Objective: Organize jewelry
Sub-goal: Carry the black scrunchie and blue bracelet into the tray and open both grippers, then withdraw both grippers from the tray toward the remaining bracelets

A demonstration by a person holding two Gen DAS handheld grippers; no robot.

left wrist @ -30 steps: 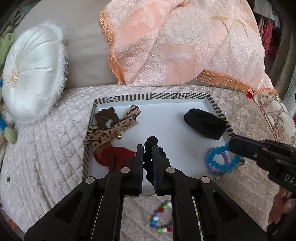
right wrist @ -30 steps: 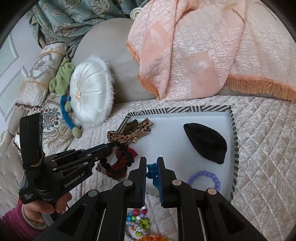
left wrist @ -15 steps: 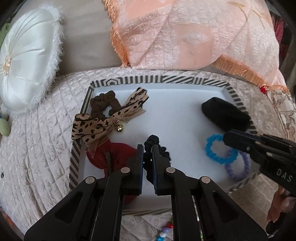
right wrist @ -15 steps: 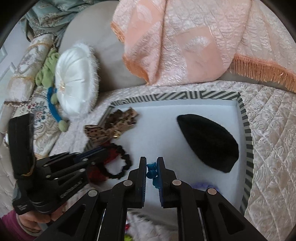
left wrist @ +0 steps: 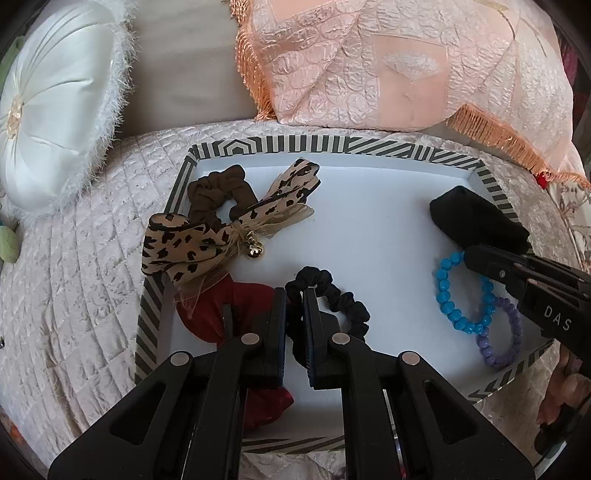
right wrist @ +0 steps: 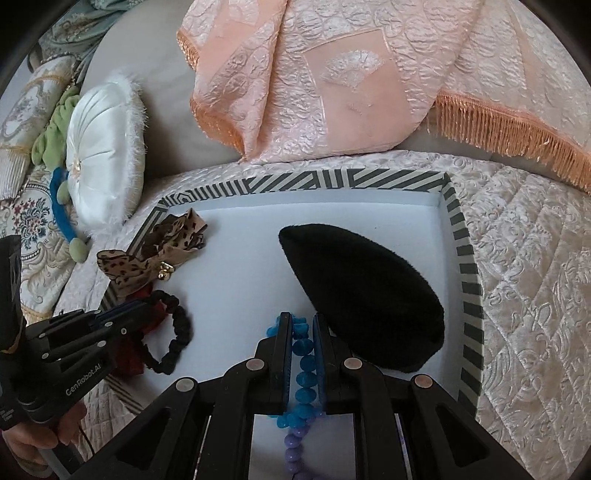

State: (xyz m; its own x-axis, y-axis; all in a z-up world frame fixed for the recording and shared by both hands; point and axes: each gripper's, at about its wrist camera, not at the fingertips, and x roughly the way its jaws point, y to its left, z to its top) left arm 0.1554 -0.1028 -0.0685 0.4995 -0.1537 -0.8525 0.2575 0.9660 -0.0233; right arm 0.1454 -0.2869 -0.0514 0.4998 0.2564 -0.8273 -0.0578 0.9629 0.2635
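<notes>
two soft, light items: left gripper (left wrist: pixel 294 295) clamped on black scrunchie (left wrist: pixel 332 299); right gripper (right wrist: pixel 299 325) pinching blue bead bracelet (right wrist: pixel 303 363), slippery, best held across beads.

A pale pink quilted bedspread (right wrist: pixel 524 280) with a diamond stitch covers the bed. Behind it rises a smooth beige padded headboard (left wrist: pixel 184 70). A peach embossed blanket (right wrist: pixel 351 74) with an orange fringe is draped over the headboard and spills onto the bed. To the left leans a round white satin cushion (left wrist: pixel 48 107) with a fuzzy edge, and beside it a green and blue soft toy (right wrist: pixel 55 140) and a floral embroidered pillow (right wrist: pixel 33 221). Teal patterned curtains (right wrist: pixel 77 22) hang in the far left corner. Soft daylight falls evenly.
</notes>
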